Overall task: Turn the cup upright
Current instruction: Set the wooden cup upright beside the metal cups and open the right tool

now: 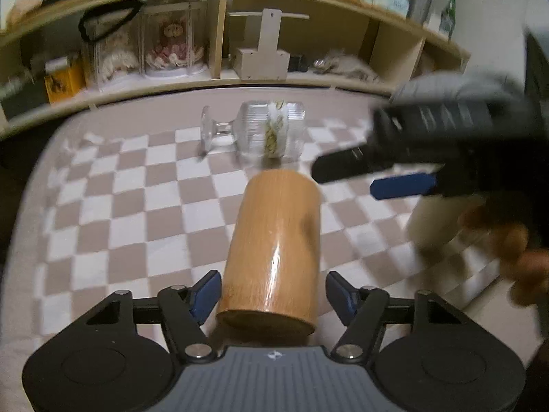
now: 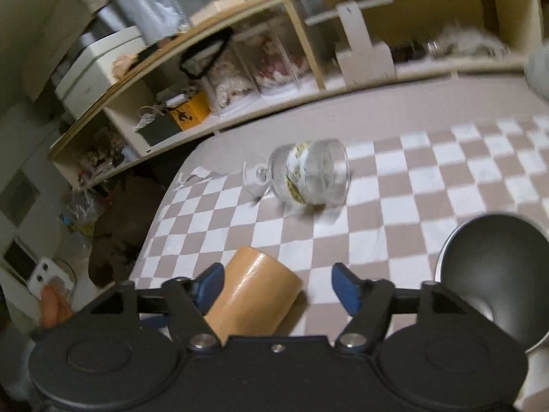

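A tan wooden-look cup [image 1: 274, 247] lies on its side on the checkered cloth [image 1: 137, 189], one end toward my left gripper [image 1: 271, 295]. That gripper is open, its blue pads on either side of the cup's near end, apart from it. A clear footed glass cup [image 1: 260, 130] with a yellow print lies on its side farther back. My right gripper [image 2: 278, 288] is open; the tan cup [image 2: 254, 295] lies just below it toward its left finger and the glass cup [image 2: 305, 175] lies ahead. The right gripper also shows in the left wrist view [image 1: 387, 175], blurred, at the right.
A low wooden shelf [image 1: 219, 34] with dolls, boxes and clutter runs along the back. A round metal bowl-like object [image 2: 494, 281] sits at the right in the right wrist view. The cloth's left edge drops to a cluttered floor [image 2: 85, 213].
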